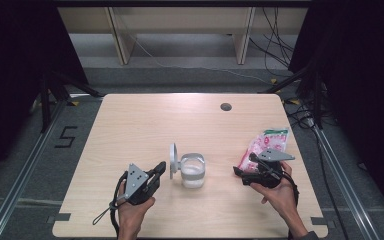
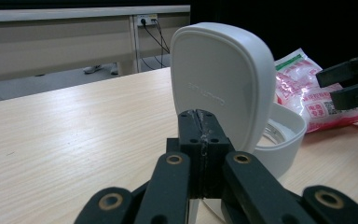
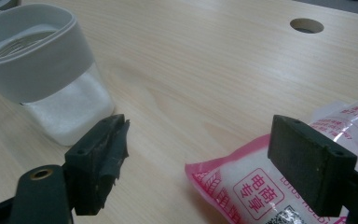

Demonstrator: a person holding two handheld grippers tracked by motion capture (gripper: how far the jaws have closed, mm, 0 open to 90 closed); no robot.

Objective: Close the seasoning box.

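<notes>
Near the middle of the wooden table a white flip-lid canister is standing with its lid swung upright, and the left gripper, jaws pressed together with nothing between them, is sitting just beside that lid, apparently keeping it open. Off to the right, the right gripper is hovering with its jaws spread wide over the near end of a pink-and-white sealed bag, probably lining up to grasp it so the contents can go into the canister.
</notes>
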